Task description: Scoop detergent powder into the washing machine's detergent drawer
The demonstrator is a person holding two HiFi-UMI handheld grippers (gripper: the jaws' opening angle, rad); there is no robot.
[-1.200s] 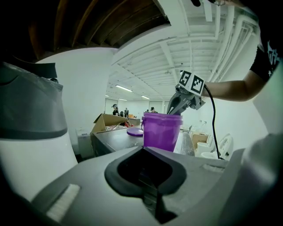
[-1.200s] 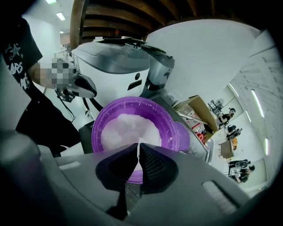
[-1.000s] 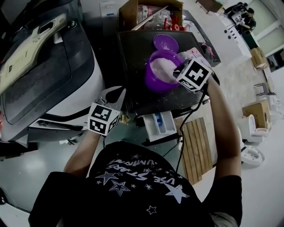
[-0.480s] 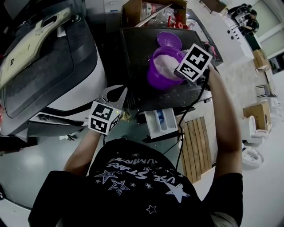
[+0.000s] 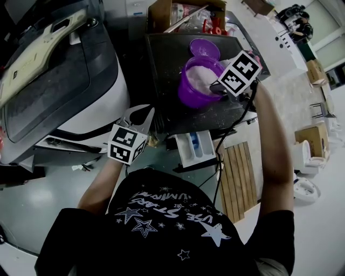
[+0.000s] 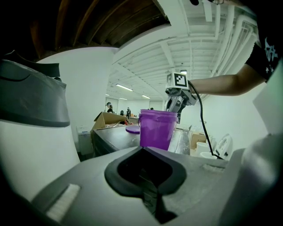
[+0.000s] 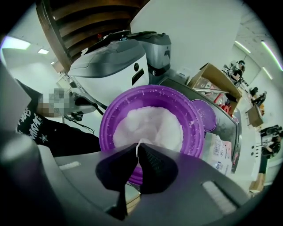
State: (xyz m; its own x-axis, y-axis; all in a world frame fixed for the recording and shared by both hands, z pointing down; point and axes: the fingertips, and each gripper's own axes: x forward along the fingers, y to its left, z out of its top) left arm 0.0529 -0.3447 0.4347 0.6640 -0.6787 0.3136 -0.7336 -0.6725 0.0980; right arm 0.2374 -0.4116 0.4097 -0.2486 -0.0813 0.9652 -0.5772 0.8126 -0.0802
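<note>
A purple bucket [image 5: 190, 92] of white detergent powder [image 7: 150, 126] stands on the dark top of the washing machine [image 5: 164, 59]. Its purple lid [image 5: 204, 48] lies just behind it. Below the machine's front edge the white detergent drawer [image 5: 194, 152] is pulled out. My right gripper [image 5: 216, 88] hangs over the bucket's right rim, shut on a thin white scoop handle [image 7: 136, 151]; the scoop's bowl is hidden. My left gripper [image 5: 138, 112] is held low at the machine's left corner, shut with nothing in it. From there it faces the bucket [image 6: 157, 129].
A large grey and white appliance [image 5: 64, 81] fills the left side. A cardboard box [image 5: 161, 13] of items sits behind the machine. A wooden slat pallet [image 5: 237, 178] lies on the floor at the right, with white fixtures [image 5: 307, 156] beyond it.
My right gripper has shifted slightly up and right and tilted over the bucket's rim. The left gripper has stayed where it was.
</note>
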